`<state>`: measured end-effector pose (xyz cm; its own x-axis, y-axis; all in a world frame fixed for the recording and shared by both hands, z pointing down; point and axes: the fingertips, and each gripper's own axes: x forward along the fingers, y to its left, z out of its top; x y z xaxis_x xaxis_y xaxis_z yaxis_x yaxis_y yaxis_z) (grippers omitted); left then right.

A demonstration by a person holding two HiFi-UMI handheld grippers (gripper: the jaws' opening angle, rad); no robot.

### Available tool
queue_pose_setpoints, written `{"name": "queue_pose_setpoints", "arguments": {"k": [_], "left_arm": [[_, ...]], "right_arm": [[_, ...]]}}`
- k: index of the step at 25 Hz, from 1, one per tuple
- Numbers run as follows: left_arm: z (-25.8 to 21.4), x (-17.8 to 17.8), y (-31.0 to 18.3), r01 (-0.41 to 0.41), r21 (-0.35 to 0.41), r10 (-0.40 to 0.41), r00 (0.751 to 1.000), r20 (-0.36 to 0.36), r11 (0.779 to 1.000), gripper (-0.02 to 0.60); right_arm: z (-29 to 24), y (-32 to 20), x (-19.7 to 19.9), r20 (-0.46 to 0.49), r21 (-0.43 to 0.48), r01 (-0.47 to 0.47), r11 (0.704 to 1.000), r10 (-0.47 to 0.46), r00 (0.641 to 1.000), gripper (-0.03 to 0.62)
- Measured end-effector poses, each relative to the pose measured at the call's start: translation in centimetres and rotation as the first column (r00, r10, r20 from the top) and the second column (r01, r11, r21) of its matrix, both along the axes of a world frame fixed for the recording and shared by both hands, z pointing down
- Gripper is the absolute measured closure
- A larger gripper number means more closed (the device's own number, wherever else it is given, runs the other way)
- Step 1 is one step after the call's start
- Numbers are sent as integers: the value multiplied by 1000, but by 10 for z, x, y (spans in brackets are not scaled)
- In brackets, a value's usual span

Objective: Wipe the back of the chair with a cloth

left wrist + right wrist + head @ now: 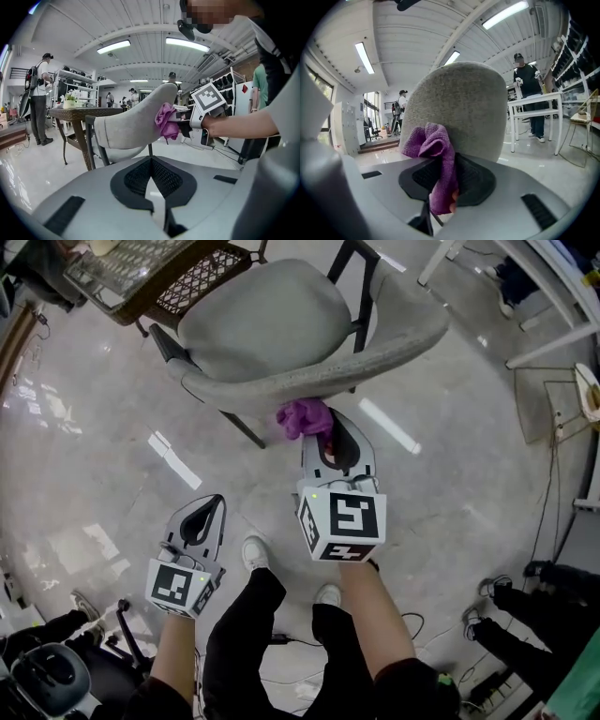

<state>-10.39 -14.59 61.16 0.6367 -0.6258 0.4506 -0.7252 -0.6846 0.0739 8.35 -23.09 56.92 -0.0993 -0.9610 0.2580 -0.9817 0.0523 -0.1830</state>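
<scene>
A grey upholstered chair (281, 329) on dark legs stands before me, its curved back (328, 367) turned toward me. My right gripper (328, 432) is shut on a purple cloth (303, 416), and the bunched cloth presses on the outer face of the chair back (459, 108). In the right gripper view the cloth (436, 161) hangs down between the jaws. My left gripper (208, 507) hangs low at the left, away from the chair, jaws together with nothing in them. The left gripper view shows the cloth (166, 122) against the chair (133, 126) from the side.
A wicker table (155, 277) stands behind the chair at the upper left. White table legs (544, 334) stand at the right, with cables on the floor (548, 512). Other people's feet (511, 601) are at the lower right. People stand in the background (529, 89).
</scene>
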Motion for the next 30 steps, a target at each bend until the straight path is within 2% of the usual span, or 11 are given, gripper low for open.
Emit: {"name": "queue_pose_setpoints", "arguments": {"k": [7,11,14,17,21,26,30], "left_arm": [[2,16,-5,0,-19,0,1000,0,1000,572],[9,5,-8,35,-19,-35,999,-3,999,572],[16,-12,-12,70,-18,-70,998,-4,997,572],[27,-30,-18,104,-5,-104,995,-6,995,572],[37,-54,-25,143,41,-143,990,-12,989,572],[44,-93,-35,179,116,-179,984,-8,977,572],[68,-125,-39,205,100,-210,977,40,974,572]], "right_arm": [[11,-1,57,18,-17,-113,993,113,993,503],[14,10,57,-21,12,-89,996,89,996,503],[19,26,25,-59,39,-2,999,4,998,503],[31,32,-26,-95,46,105,993,-100,990,503],[53,19,-96,-59,50,204,978,-201,978,503],[71,-13,-155,4,81,210,974,-211,978,503],[84,-40,-179,10,104,225,969,-227,974,503]]}}
